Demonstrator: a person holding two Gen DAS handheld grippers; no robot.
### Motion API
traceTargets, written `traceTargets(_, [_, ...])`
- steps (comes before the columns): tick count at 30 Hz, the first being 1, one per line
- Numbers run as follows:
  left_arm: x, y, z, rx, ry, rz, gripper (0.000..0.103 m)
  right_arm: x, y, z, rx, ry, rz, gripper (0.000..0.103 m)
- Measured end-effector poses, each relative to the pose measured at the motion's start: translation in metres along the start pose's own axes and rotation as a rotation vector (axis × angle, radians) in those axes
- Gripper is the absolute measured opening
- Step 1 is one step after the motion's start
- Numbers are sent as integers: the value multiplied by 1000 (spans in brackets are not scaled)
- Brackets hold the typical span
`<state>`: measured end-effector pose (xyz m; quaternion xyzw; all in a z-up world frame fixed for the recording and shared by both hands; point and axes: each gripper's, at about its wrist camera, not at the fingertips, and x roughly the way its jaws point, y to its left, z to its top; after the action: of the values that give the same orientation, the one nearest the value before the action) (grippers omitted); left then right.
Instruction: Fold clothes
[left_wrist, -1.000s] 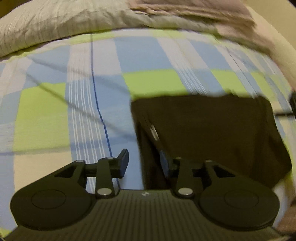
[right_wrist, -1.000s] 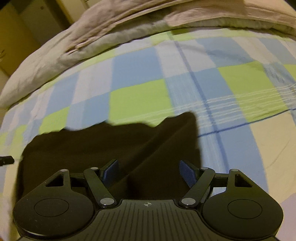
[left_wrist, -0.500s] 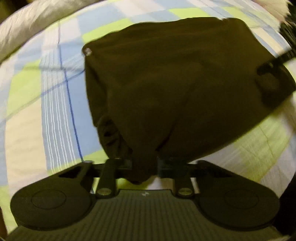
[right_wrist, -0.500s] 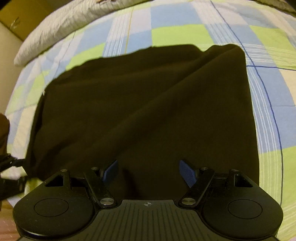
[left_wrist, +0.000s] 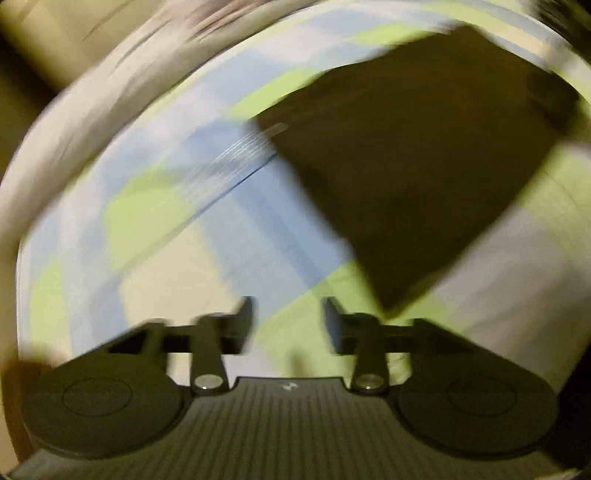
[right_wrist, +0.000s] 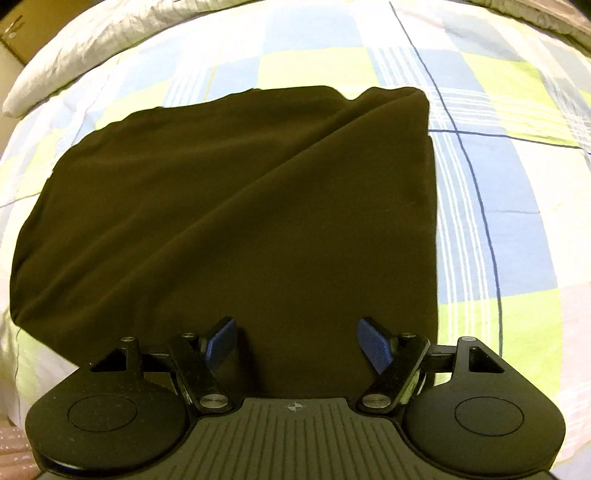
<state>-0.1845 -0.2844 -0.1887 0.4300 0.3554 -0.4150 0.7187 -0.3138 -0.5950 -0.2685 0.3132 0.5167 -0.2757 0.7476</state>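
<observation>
- On a checked bedspread of blue, lime green and white squares, one dark brown garment lies folded into a rough rectangle, its right edge straight, its far edge wavy, a diagonal crease running across the top layer.
- Bare bedspread lies open to the garment's right and beyond its far edge; a pale quilt borders the far left.
- Two grippers are in view. The right gripper hovers over the garment's near edge, blue pads spread wide, gripping nothing.
- The left gripper, blurred, has just been opening; its jaws stand partly apart over bare bedspread, the garment's corner just beside them.
</observation>
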Motion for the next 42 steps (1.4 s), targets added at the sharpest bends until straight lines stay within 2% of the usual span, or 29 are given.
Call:
traceTargets(3, [14,-54,9,254,-53,-52,49,-4,9,-12,-47,6,-1,76])
traceTargets(5, [29,-80,8,393,-61,-69,50,-6,15,-21,-85,9,-4,76])
traceTargets(6, [37,-91,6,459,-57,-64,50,-8,19,-26,-110,10,-7,76])
traceTargets(8, [52,-101,3,544,-28,0,42,-10,27,-37,-176,7,-22,76])
traceTargets(9, [58,-100,3,552,-7,32,21,-11,30,-43,-217,6,-34,76])
traceTargets(10, [62,-93,5,516,16,53,10,-11,35,-51,-277,5,-57,76])
traceTargets(12, [61,-82,8,478,22,52,8,-10,46,-68,-417,4,-117,76])
traceTargets(17, [59,-76,12,483,16,16,6,2,83,-117,-849,-42,-266,76])
traceTargets(21, [62,-70,15,471,34,9,5,27,97,-135,-1064,-111,-347,75])
traceTargets(25, [52,-73,4,478,45,22,5,41,84,-142,-1144,-189,-402,74])
traceTargets(27, [48,-74,1,479,52,23,5,42,67,-150,-1190,-177,-470,35])
traceTargets(29, [46,-77,1,475,59,30,5,43,39,-153,-1163,-144,-519,32])
traceTargets(30, [45,-79,1,472,63,34,5,44,23,-155,-1149,-121,-540,17])
traceTargets(31, [44,-80,2,470,67,38,4,44,10,-157,-1151,-100,-558,11])
traceTargets(34, [38,-84,5,462,76,46,3,35,-10,-155,-1150,-88,-516,7])
traceTargets(38, [6,-89,10,438,60,46,3,9,-9,-145,-1109,-114,-473,5])
traceTargets(42, [-35,-104,13,413,41,-6,2,-28,-8,-149,-1099,-126,-470,5])
